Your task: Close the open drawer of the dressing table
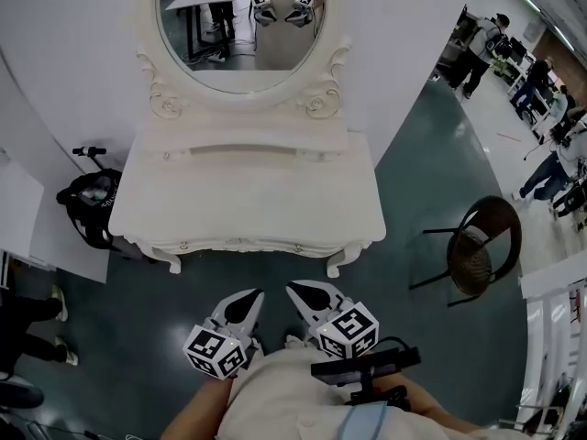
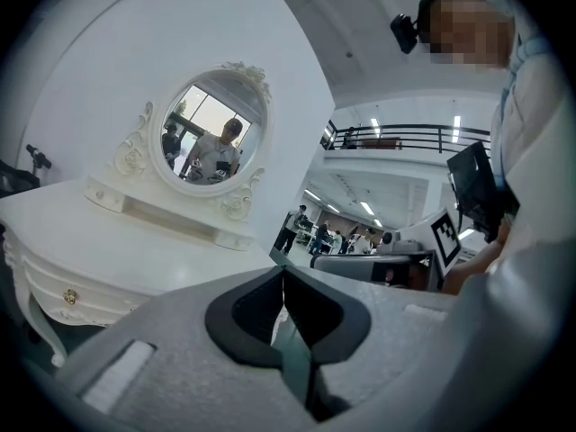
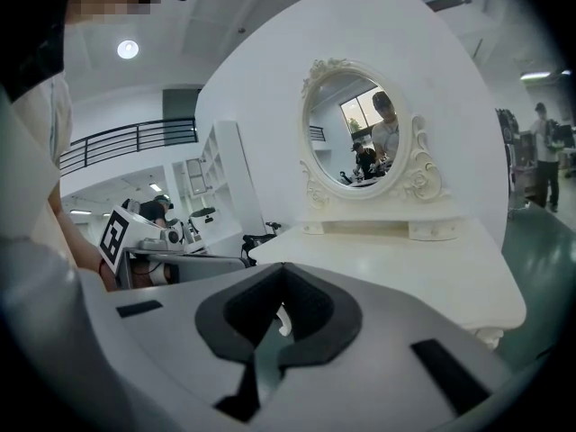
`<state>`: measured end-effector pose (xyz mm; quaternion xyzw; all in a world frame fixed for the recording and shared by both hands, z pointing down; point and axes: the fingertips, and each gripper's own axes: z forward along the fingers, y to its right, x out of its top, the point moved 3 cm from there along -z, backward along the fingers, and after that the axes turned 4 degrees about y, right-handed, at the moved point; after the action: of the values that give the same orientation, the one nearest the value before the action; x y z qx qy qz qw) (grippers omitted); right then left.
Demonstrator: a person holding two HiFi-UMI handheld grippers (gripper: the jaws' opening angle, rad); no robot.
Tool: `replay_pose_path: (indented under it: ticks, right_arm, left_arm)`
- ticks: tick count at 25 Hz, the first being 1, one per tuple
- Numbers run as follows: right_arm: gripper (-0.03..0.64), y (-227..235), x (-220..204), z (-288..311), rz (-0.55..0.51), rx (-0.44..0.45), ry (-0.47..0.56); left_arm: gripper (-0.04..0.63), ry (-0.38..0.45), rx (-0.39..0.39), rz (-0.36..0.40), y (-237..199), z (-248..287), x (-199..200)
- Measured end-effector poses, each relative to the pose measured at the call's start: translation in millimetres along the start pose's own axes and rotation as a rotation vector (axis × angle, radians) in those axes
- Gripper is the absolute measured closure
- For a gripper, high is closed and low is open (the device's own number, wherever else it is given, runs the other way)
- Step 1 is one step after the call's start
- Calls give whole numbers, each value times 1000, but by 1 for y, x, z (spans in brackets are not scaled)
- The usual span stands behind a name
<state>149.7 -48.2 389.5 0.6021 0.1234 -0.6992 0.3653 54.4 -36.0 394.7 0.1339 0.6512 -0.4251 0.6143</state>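
The white dressing table with its oval mirror stands straight ahead in the head view. Its drawer front, with two small knobs, lies flush under the tabletop edge; no drawer stands out. My left gripper and right gripper hover side by side over the floor just short of the table's front, touching nothing. In the left gripper view the left gripper has its tips met, nothing between them, with a gold drawer knob off to the left. The right gripper also shows its jaws together and empty.
A round dark chair stands on the green floor to the right. A black bag and scooter handle sit left of the table, and someone's feet show at the left edge. People stand far off at the top right.
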Motion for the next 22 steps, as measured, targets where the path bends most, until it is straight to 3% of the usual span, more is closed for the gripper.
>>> replay_pose_path:
  ticks: [22]
  right_arm:
    - [601,0,-4,6,10,-5,-8]
  left_arm:
    - [586,0,10,-30,-9,-3,-4]
